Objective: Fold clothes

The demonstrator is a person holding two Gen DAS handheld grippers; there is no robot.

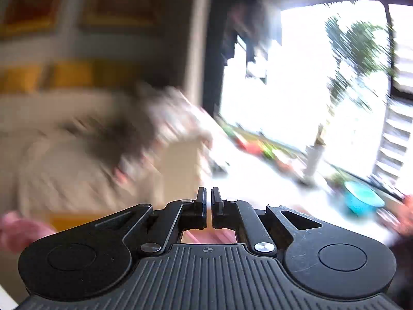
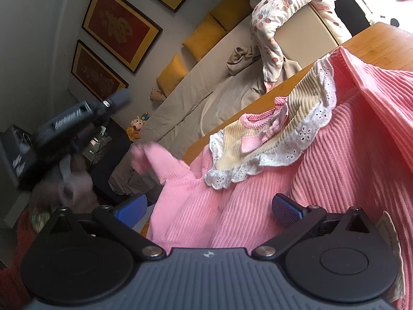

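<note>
Left gripper point(image 1: 208, 196): jaws pressed together, only a sliver of light between the fingers. Its own view is motion-blurred and I can't make out any cloth between the pads. In the right wrist view the same gripper point(image 2: 121, 95) is a blurred grey shape at the left, with a blurred end of the pink fabric just beside it; can't tell if the two are joined.

Right gripper point(image 2: 209, 209): jaws spread wide, two blue pads point(image 2: 286, 210) visible, one each side. The fabric lies between and under them, but neither pad presses on it.

Task item: one pink ribbed garment point(image 2: 258, 193) spread on the wooden table point(image 2: 382, 44), running to the table's left edge, where a pink sleeve point(image 2: 155, 160) hangs past it. At its neck: one cream collar with white eyelet lace trim point(image 2: 296, 139) and one pink bow point(image 2: 268, 131).

Off the table: one printed garment point(image 2: 273, 18) draped over the beige sofa point(image 2: 185, 98). Four mustard cushions point(image 2: 204, 36) along the sofa back. Three framed red pictures point(image 2: 121, 25) on the wall, the top one cut off by the frame edge.
</note>
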